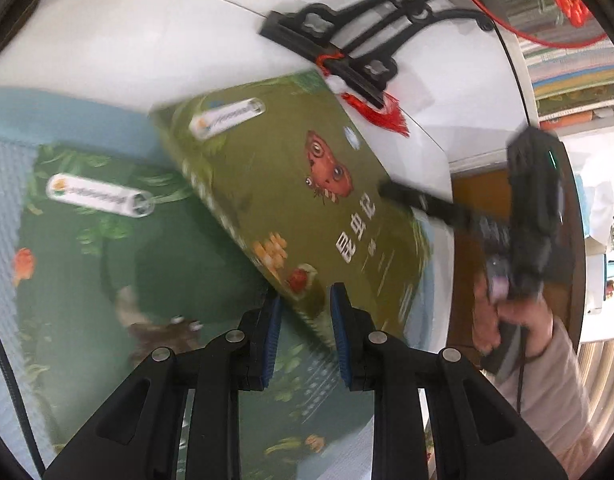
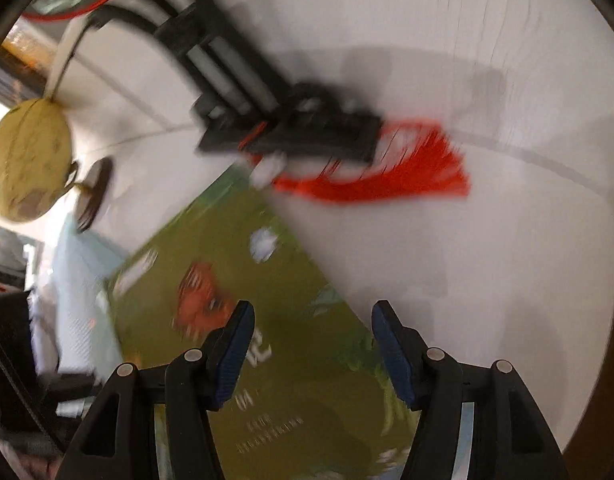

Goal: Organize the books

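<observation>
An olive-green book (image 1: 291, 184) with a red insect on its cover is tilted up over a dark green book (image 1: 107, 280) that lies flat on a light blue cloth (image 1: 7, 208). My left gripper (image 1: 305, 312) is shut on the olive book's near corner, blue pads on either side of it. In the right wrist view my right gripper (image 2: 311, 320) stands open above the same olive-green book (image 2: 267, 400), nothing pinched between its pads. From the left wrist view, a hand (image 1: 515, 320) holds that gripper, and one of its fingers (image 1: 411, 200) reaches the book's right edge.
A black ornamental stand (image 1: 347, 60) with a red tassel (image 2: 387, 178) sits on the white tabletop (image 1: 127, 40) just beyond the books. A stack of books (image 1: 575, 76) rests at the far right. A yellow-green gourd (image 2: 27, 168) hangs at the left of the right wrist view.
</observation>
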The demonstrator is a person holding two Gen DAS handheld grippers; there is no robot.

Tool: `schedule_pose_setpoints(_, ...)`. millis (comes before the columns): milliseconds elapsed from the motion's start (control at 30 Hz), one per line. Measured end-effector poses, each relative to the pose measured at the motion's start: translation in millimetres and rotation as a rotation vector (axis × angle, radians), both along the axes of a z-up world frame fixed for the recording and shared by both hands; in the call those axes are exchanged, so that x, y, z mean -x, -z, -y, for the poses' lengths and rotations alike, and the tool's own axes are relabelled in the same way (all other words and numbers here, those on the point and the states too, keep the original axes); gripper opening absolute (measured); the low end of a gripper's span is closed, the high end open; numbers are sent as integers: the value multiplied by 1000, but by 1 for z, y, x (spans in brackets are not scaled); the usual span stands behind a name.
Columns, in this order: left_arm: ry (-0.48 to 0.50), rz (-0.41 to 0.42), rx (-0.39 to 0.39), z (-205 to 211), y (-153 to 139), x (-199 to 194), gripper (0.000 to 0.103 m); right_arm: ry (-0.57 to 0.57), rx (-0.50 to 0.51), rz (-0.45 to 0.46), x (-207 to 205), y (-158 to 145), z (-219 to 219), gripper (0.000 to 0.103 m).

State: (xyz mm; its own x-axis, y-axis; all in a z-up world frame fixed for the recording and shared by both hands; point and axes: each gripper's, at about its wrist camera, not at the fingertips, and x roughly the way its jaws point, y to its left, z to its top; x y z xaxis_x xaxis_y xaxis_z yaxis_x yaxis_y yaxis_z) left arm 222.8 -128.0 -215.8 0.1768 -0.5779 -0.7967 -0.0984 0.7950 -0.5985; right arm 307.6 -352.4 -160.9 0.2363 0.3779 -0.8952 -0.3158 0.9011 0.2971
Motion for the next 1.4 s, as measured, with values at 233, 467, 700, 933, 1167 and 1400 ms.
schedule_pose_setpoints(233, -29, -10, -42, -32, -2, 23, 22, -78, -10, 16, 91, 3, -33, 62)
schedule_pose_setpoints(467, 72, -20, -137, -42, -7, 64, 21, 2, -68, 33, 159, 1, -43, 63)
schedule_pose_setpoints(700, 126, -73, -146, -59, -6, 123, 21, 53, -108, 28, 231, -2, -69, 64)
schedule_pose_setpoints(933, 165, -182, -98, -93, 9, 201, 22, 96, -220, -96, 313, 28, -88, 63)
schedule_pose_setpoints(1167, 206, -237, -1, -114, 27, 207, 21, 153, -413, -198, 350, 67, -58, 46)
schedule_pose_setpoints(1400, 213, -275, 100, -122, 41, 186, 16, 51, -456, -243, 323, 77, -51, 23)
